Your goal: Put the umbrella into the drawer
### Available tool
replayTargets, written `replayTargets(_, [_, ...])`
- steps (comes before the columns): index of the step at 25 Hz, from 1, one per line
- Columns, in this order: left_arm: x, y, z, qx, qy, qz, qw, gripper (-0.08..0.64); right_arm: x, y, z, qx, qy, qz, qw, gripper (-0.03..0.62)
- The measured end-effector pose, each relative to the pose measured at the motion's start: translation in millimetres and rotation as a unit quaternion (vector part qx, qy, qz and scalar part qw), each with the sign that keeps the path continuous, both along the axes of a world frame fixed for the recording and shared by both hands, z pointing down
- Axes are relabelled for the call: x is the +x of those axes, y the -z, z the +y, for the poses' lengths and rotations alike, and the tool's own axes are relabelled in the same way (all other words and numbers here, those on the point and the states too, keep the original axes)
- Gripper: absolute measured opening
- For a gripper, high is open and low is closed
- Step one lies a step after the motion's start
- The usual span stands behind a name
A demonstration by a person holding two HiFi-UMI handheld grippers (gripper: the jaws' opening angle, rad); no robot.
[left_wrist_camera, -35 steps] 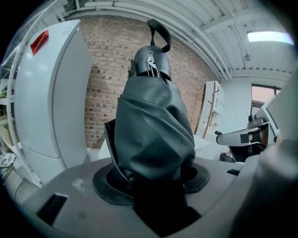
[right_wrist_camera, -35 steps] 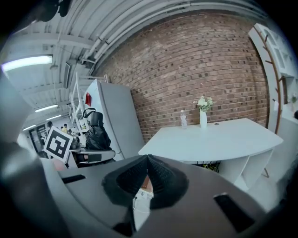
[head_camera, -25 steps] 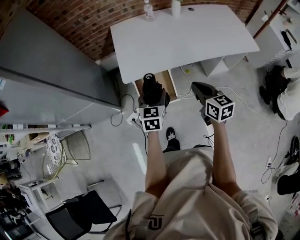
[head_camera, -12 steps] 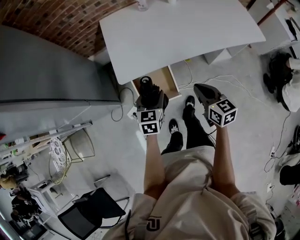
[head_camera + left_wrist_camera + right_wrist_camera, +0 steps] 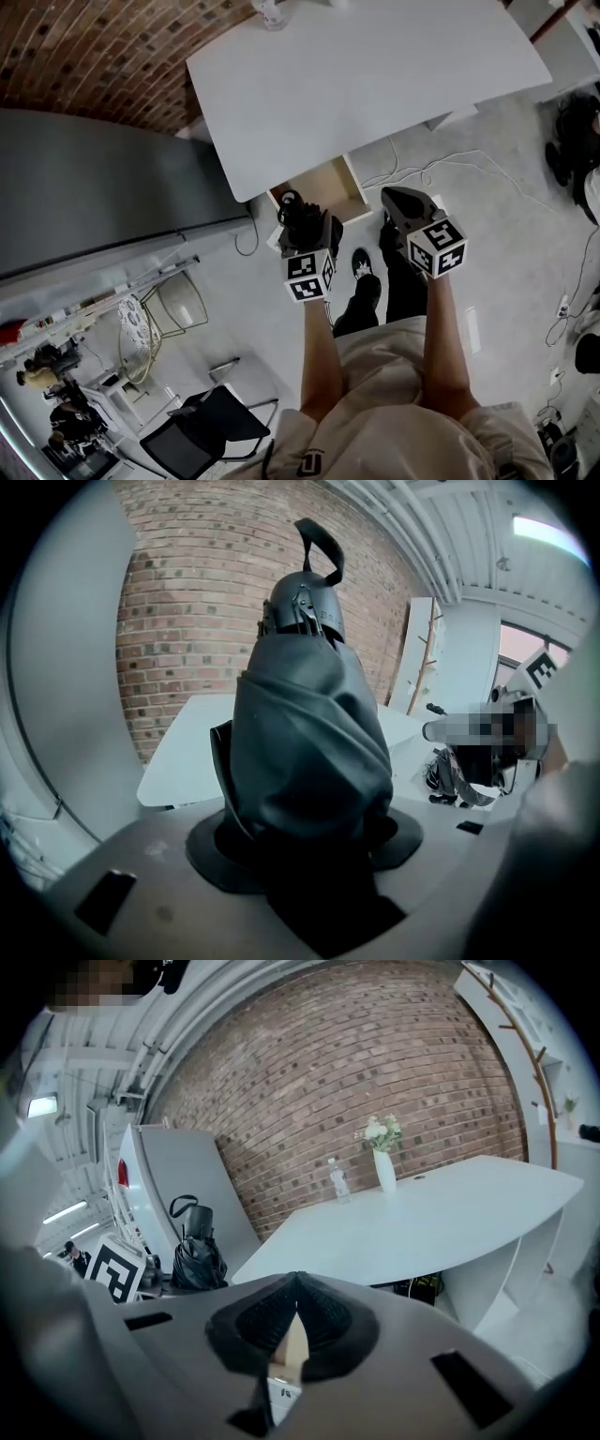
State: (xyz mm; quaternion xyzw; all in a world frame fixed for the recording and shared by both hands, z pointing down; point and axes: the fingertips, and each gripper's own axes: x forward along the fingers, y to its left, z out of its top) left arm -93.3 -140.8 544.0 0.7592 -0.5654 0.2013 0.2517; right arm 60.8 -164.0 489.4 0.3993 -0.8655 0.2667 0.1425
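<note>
One umbrella [image 5: 305, 733] in left claw [image 5: 305, 855], right claw [image 5: 295, 1312] closed, both near front edge of open drawer [image 5: 322, 180].

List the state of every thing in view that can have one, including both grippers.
left gripper, shut on the umbrella
umbrella, folded, carried above the floor
right gripper, shut, nothing held
drawer, open, visible part bare
bottle, upright
vase, upright, flowers in it

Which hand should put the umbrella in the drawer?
Left. The left gripper holds the folded umbrella and is close to the open drawer. The right gripper is shut and empty.
</note>
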Motion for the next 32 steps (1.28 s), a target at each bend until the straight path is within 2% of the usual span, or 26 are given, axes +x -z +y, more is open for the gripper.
replayTargets(6, [8.1, -50.9, 7.3, -0.029, -0.043, -0.04, 0.9979, 0.233, -11.1, -35.5, 2.1, -0.025, 0.008, -0.001, 1.0, 0.067])
replayTargets(11, [5.5, -89.6, -2.6, -0.041, -0.067, -0.046, 0.9958, 0.233, -16.0, -72.9, 8.5, -0.041, 0.025, 0.011, 0.999, 0.067])
replayTargets(18, [-5.6, -152.7, -19.9, -0.043, -0.121, -0.093, 0.9873, 0.233, -12.7, -109.0, 18.8, -0.069, 0.002, -0.009, 0.998, 0.067])
replayTargets(22, [-4.5, -191.0, -26.4, -0.053, -0.165, -0.1, 0.9798, 0.233, -11.1, -134.6, 34.3, -0.091, 0.012, -0.02, 0.996, 0.067])
replayTargets(27, [-4.7, -242.9, -35.5, -0.072, -0.2, -0.123, 0.9694, 0.233, 0.8, -160.4, 39.6, -0.093, -0.029, -0.019, 0.995, 0.067])
replayTargets(32, [-9.8, -278.6, -53.9, -0.093, -0.203, -0.126, 0.9666, 0.239, 1.5, -179.1, 41.8, -0.085, -0.044, -0.017, 0.995, 0.067])
